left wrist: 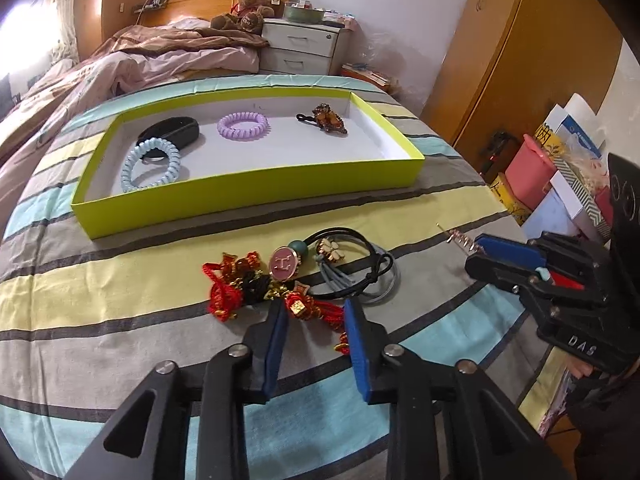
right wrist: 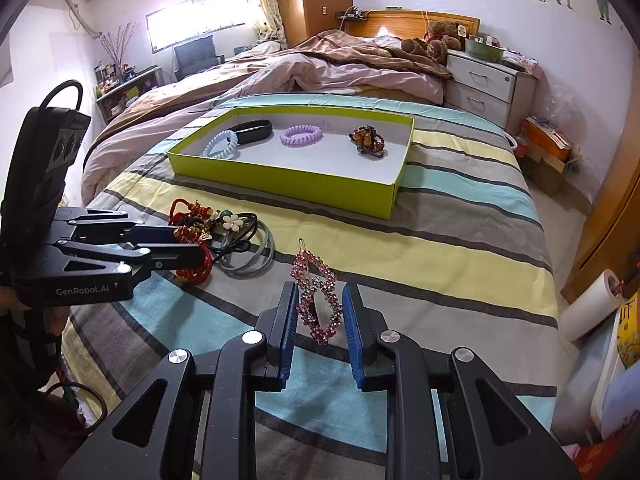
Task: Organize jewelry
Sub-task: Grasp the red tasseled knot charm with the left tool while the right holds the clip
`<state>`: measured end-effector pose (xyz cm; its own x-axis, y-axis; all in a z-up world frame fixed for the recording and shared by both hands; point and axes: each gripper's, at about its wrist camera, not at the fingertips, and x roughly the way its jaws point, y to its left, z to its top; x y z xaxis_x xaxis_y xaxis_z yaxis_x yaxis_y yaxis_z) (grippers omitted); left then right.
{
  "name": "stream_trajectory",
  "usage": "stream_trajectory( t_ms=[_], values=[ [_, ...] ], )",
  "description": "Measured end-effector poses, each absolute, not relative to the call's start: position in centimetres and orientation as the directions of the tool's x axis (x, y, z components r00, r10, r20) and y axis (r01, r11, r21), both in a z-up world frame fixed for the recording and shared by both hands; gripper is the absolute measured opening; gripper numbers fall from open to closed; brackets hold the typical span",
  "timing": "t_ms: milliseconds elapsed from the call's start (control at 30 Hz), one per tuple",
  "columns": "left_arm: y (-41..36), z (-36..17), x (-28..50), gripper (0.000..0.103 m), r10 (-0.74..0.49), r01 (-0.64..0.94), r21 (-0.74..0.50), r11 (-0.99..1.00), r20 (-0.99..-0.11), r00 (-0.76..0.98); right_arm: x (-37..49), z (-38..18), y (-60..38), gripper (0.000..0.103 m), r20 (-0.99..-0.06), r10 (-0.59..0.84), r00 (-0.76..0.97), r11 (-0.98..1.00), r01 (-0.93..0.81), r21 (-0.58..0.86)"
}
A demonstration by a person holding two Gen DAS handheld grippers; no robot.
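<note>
My left gripper (left wrist: pixel 316 312) is down at the near edge of the pile: jaws apart, straddling the red knotted charm (left wrist: pixel 296 304), pads not visibly pressing it. My right gripper (right wrist: pixel 320 304) has the pink rhinestone hair clip (right wrist: pixel 318 300) between its blue pads (right wrist: pixel 288 320); small gaps show on both sides, so I cannot tell if it is clamped or loose. The clip sits on the striped bedspread (right wrist: pixel 460 248), right of the pile. The pile holds the charm, a pink round-charm tie (left wrist: pixel 285 263), a flower tie (left wrist: pixel 331 251), and black and grey elastics (left wrist: pixel 372 276). The green tray (left wrist: pixel 256 196) lies beyond, holding a blue coil tie (left wrist: pixel 151 165), a black band (left wrist: pixel 176 130), a purple coil tie (left wrist: pixel 243 123) and a brown beaded clip (left wrist: pixel 329 119).
</note>
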<state>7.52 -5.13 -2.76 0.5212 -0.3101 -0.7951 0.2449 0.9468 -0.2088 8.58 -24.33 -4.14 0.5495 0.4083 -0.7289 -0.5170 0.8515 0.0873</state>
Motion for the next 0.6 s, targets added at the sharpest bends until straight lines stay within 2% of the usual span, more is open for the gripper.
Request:
stream_trajectory(
  t_ms=[233, 600],
  values=[
    [-5.46, -2.68, 7.38, 0.009, -0.322, 0.241, -0.225, 0.944, -0.783, 0.532, 8.39, -4.27, -24.49, 0.023, -0.728, 0.41, 0.549, 0.853, -0.513, 0.094],
    [-4.76, -2.16, 6.62, 0.008, -0.317, 0.234, -0.221, 0.947, -0.771, 0.553, 7.96, -4.01, -24.41, 0.023, -0.722, 0.415, 0.554, 0.854, -0.511, 0.099]
  ],
)
